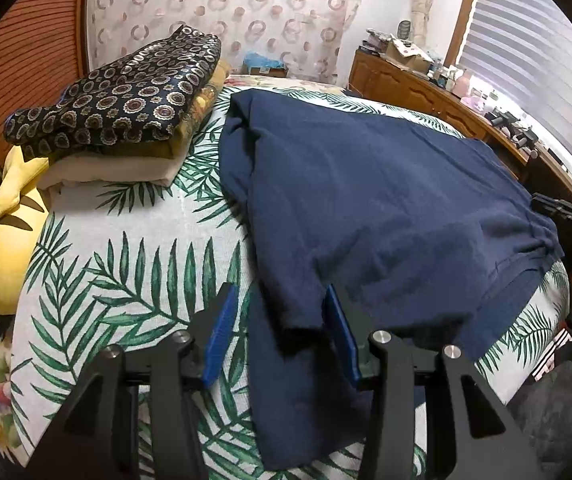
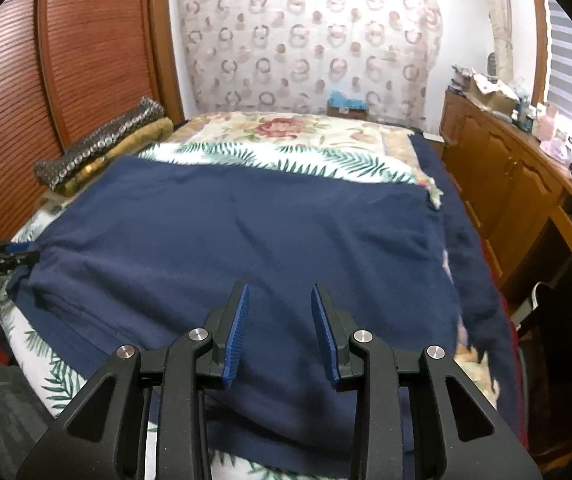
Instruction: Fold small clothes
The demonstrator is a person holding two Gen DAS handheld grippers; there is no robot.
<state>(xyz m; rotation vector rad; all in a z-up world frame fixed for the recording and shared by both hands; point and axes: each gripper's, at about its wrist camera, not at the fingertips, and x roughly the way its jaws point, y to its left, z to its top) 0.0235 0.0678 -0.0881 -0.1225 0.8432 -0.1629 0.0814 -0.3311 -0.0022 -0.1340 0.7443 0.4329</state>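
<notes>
A navy blue garment point(image 1: 385, 208) lies spread on the bed, one side folded over onto the body. My left gripper point(image 1: 282, 296) is open, its blue pads on either side of a raised fold of the navy cloth at the near left edge. In the right wrist view the same garment point(image 2: 246, 232) covers the bed's middle. My right gripper point(image 2: 280, 292) is open and empty, hovering over the garment's near part. The left gripper point(image 2: 2, 258) shows at the far left edge there.
A stack of folded clothes point(image 1: 126, 100) with a dark patterned piece on top sits at the bed's far left, beside a yellow pillow point(image 1: 6, 240). The leaf-print bedspread point(image 1: 126, 280) covers the bed. A wooden dresser point(image 2: 505, 184) with clutter runs along the right. Wooden louvred doors point(image 2: 86, 52) stand left.
</notes>
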